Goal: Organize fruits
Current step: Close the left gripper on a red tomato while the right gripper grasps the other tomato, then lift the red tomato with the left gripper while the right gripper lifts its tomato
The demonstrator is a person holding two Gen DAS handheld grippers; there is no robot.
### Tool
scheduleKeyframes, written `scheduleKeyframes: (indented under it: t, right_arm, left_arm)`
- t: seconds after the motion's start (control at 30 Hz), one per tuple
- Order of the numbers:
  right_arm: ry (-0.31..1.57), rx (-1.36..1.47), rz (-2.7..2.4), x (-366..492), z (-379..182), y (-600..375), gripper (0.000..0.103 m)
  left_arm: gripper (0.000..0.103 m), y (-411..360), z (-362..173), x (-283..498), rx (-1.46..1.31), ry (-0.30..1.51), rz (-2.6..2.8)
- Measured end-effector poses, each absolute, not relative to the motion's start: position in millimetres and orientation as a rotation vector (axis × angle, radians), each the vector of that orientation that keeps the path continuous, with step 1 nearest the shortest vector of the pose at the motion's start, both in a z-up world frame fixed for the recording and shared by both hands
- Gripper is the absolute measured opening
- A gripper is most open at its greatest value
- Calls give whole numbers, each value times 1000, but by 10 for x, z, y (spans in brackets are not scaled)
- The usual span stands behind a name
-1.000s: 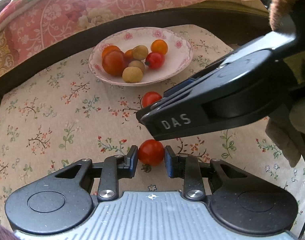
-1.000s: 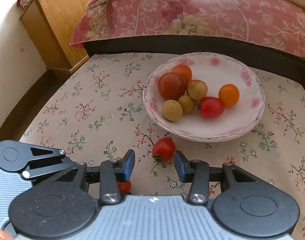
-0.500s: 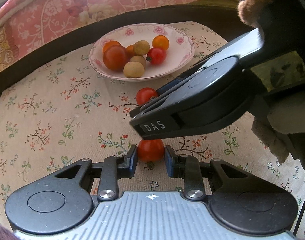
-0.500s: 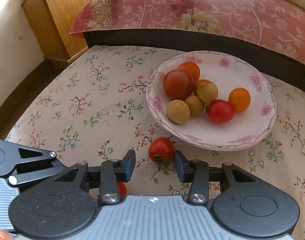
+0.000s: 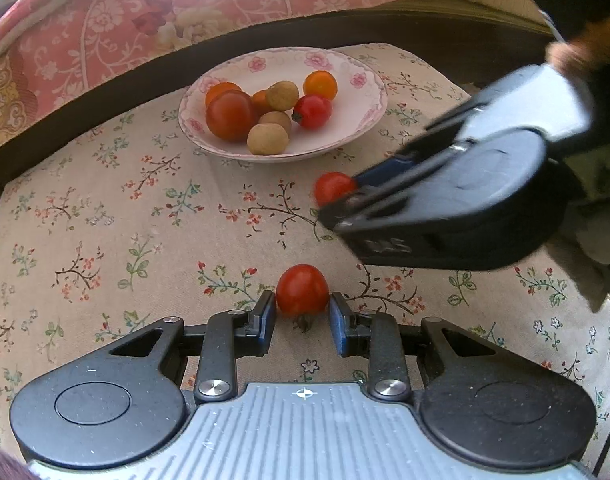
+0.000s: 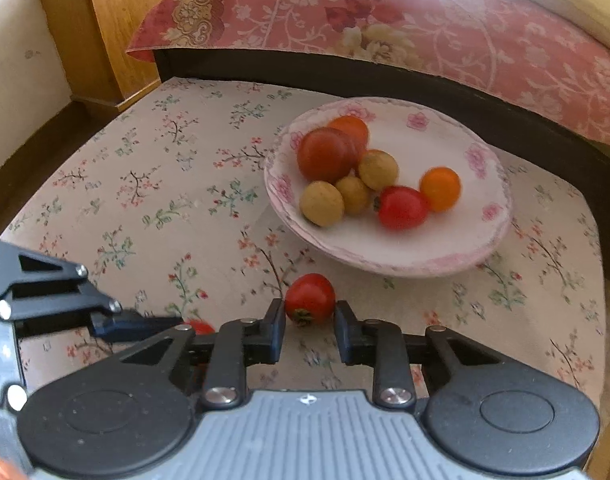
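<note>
So the right gripper (image 6: 309, 322) is where the action is: its jaws have just been closing in, and now both pads sit tight against a red cherry tomato (image 6: 309, 298) lying on the floral tablecloth (image 6: 165, 184), just in front of the plate (image 6: 445, 258). A second ago the fingers stood noticeably wider with the tomato loose between them, so I'd read this as the pinch being made. The tomato looks like it's resting on the cloth rather than lifted, though that's hard to be sure of from this angle.

The left gripper (image 5: 303, 316) hasn't budged. It's clamped on its own cherry tomato (image 5: 302, 289), same spot near the front of the table, stem end tucked down between the pads.

From the left wrist view you can see the right gripper (image 5: 345, 204) reaching in from the side with its tomato (image 5: 332, 188) at the tips, blurry.

The plate (image 5: 345, 136) already has a pile on it: several red and orange tomatoes plus three tan round fruits, longans maybe.

What it means: both loose tomatoes are now in a grip, and those look like the only fruit left off the plate. Next up is probably lifting and dropping them in with the rest. They're smooth and round, so they could squirt out if the squeeze is off-center.
</note>
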State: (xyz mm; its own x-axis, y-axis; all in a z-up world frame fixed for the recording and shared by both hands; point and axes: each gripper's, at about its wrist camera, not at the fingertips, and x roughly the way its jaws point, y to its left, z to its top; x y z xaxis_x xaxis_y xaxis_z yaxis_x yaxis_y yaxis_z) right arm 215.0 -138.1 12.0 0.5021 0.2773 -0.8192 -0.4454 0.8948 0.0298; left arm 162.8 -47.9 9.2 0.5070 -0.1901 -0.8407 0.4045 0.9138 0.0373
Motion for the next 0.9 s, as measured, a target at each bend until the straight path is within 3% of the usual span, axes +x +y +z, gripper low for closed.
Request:
scheduleKeyframes:
  t: [0.67,0.73,0.9]
  right_arm:
    - [1019,-177,338,1513,168,-1933,30]
    - [1013,-169,347,1528,177,-1932,30]
    - [1009,-180,354,1597,147,-1887,30]
  left_arm:
    - [41,-446,117,1586,249,946,-357]
    - [50,-455,134,1607,234,944,-362]
    - [55,-536,141,1641,234,931,-368]
